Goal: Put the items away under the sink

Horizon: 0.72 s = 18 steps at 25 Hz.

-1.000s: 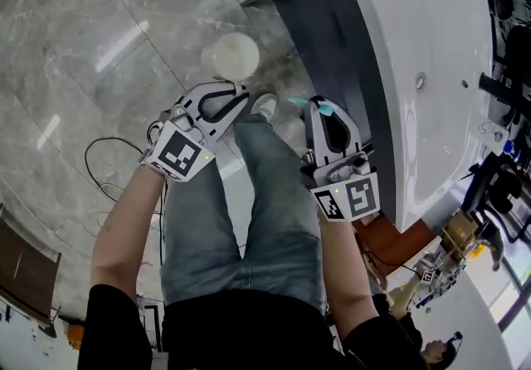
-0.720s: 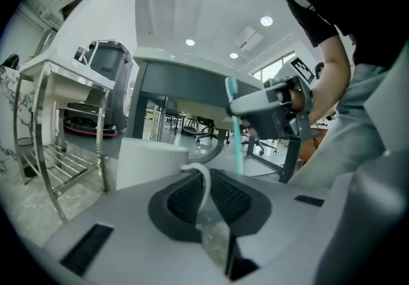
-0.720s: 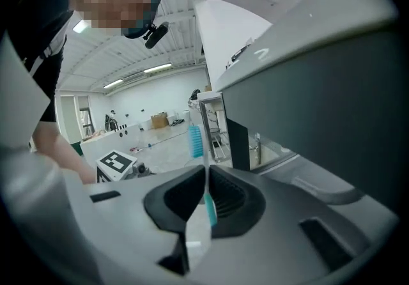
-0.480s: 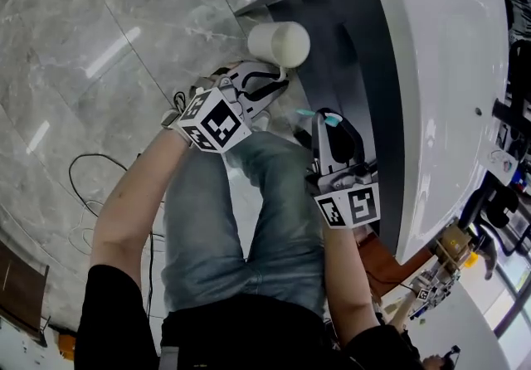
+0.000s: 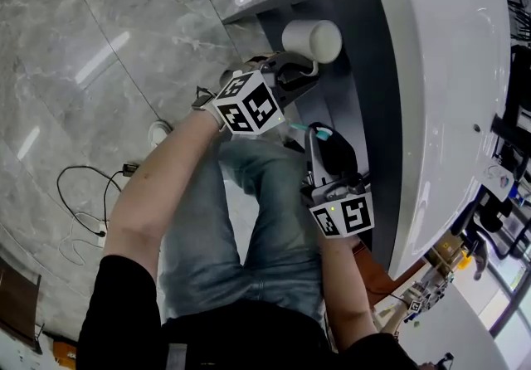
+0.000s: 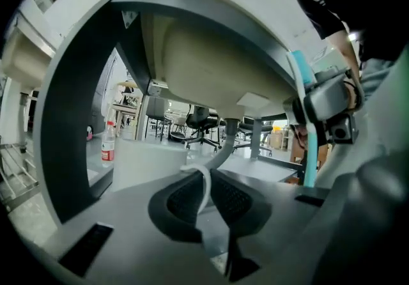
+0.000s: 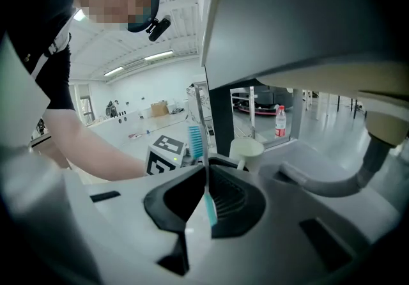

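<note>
A white mug (image 5: 311, 41) hangs by its handle from my left gripper (image 5: 292, 76), which is shut on it, above the dark grey shelf (image 5: 353, 111) under the white sink (image 5: 448, 70). In the left gripper view the thin white handle (image 6: 204, 181) is pinched between the jaws, and the mug body (image 6: 150, 162) stands just beyond them. My right gripper (image 5: 322, 140) is shut on a teal and white toothbrush (image 5: 319, 133), close behind the left one. In the right gripper view the toothbrush (image 7: 204, 175) stands upright between the jaws, with the mug (image 7: 246, 148) ahead.
The sink's underside and its grey drain pipe (image 7: 345, 178) hang over the shelf. A water bottle (image 7: 279, 121) stands beyond the frame. The person's legs in jeans (image 5: 249, 219) are below the grippers. A black cable (image 5: 79, 194) lies on the marble floor at left.
My left gripper has carried the mug from over the floor forward to above the shelf under the sink. The right gripper with the toothbrush has shifted a little closer to the cabinet.
</note>
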### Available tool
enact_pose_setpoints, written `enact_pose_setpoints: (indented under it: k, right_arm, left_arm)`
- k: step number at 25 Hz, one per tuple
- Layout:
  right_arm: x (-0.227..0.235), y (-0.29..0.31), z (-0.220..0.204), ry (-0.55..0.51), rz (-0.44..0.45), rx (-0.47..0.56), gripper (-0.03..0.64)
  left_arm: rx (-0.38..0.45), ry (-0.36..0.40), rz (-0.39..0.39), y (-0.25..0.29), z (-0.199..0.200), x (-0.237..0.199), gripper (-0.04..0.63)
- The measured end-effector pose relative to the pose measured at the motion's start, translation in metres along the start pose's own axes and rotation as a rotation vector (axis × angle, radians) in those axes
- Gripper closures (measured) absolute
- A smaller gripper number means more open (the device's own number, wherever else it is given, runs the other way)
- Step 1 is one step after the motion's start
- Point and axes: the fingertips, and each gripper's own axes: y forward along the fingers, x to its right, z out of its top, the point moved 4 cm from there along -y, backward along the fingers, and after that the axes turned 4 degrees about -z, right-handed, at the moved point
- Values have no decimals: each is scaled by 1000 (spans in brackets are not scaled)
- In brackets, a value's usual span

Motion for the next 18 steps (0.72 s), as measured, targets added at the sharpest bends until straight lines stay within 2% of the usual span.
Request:
enact_pose_setpoints:
  k: [6, 10, 18]
  right_arm:
    - [4, 5, -7, 16, -16, -4, 572]
    - [7, 6, -9, 25, -23, -10, 572]
    - [1, 12, -10, 40, -9, -29, 572]
  left_arm:
    - [-7, 12, -55, 23, -8, -6, 546]
    - [32, -26, -70, 30, -6, -11, 546]
    - [35, -99, -27, 39, -8, -25, 545]
